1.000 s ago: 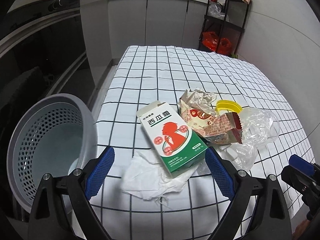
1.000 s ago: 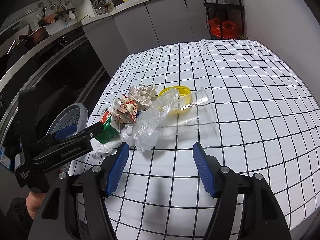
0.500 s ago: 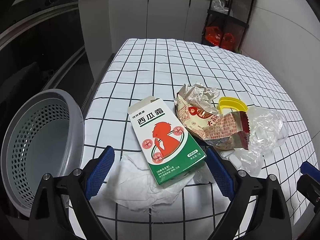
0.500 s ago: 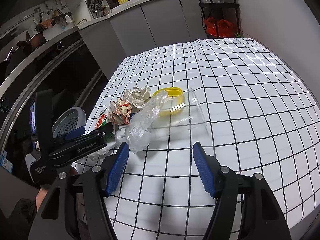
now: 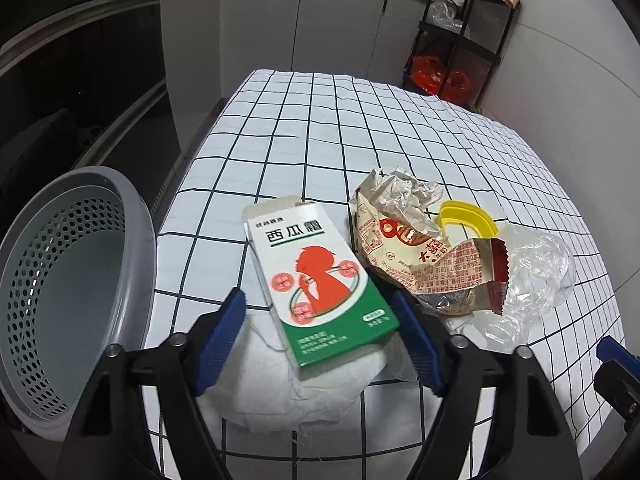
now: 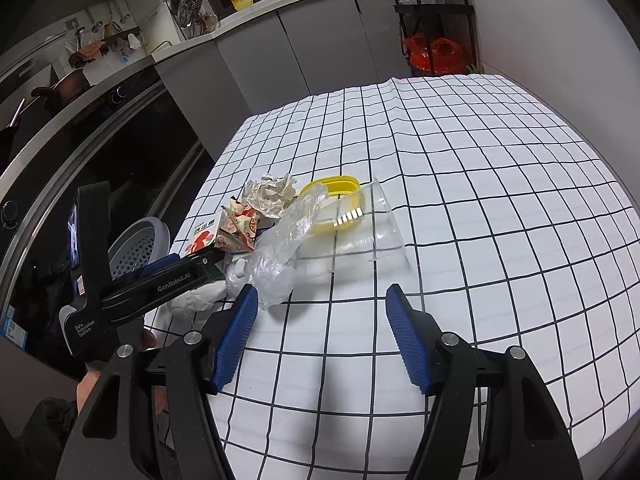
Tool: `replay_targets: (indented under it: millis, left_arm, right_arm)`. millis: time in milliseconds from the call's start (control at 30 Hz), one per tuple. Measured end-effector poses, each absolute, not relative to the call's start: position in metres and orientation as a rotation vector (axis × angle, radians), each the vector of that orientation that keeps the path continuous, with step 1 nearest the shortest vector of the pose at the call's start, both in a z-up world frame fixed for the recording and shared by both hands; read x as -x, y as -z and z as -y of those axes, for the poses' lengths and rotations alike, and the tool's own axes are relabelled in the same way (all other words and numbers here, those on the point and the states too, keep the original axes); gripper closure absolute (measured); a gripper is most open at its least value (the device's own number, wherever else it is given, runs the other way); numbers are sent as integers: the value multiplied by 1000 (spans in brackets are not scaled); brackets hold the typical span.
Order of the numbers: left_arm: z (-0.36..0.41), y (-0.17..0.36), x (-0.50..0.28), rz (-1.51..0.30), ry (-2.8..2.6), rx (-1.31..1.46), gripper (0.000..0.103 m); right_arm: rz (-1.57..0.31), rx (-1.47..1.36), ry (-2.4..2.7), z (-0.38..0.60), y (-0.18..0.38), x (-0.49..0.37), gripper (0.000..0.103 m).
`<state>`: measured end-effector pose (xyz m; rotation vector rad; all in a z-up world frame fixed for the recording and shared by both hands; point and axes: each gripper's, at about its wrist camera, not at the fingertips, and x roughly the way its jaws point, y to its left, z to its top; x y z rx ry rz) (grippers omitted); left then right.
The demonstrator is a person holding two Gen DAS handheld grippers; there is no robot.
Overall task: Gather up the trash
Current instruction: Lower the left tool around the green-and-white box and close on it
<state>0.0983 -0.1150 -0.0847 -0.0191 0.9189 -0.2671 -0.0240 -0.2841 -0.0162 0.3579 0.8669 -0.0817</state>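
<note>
A white and green carton (image 5: 316, 264) with a red silhouette lies on a crumpled white tissue (image 5: 312, 384) near the table's front left edge. My left gripper (image 5: 316, 298) straddles the carton's near end. Its jaws are closing, and a gap still shows at the left pad. To the right lie a red-printed snack wrapper (image 5: 420, 256), crumpled paper (image 5: 404, 196), a yellow lid (image 5: 468, 220) and clear plastic film (image 5: 536, 276). My right gripper (image 6: 320, 300) hovers open over bare checked cloth, just short of a clear plastic cup (image 6: 368, 232) and the film (image 6: 288, 248).
A grey perforated bin (image 5: 148, 248) stands off the table's left edge, beside my left gripper. The checked tablecloth (image 6: 480, 200) stretches far and right. Kitchen cabinets (image 5: 340, 28) and a black rack (image 5: 460, 40) with red bags stand behind.
My left gripper has come closer and lower over the carton, and its jaws have narrowed around it. The right gripper has kept still with the same opening.
</note>
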Motion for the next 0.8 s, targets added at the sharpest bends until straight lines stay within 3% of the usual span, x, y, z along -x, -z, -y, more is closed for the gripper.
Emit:
replay_targets:
  millis: [33,800]
  left_arm:
    - [115,86,-99,-925,275,21,43]
    - [94,49,-73,-800,264,-69,44]
  right_arm:
    - [-867,-358,82,284,16,24,39]
    - [-904,-330,156,300,34,-6,39]
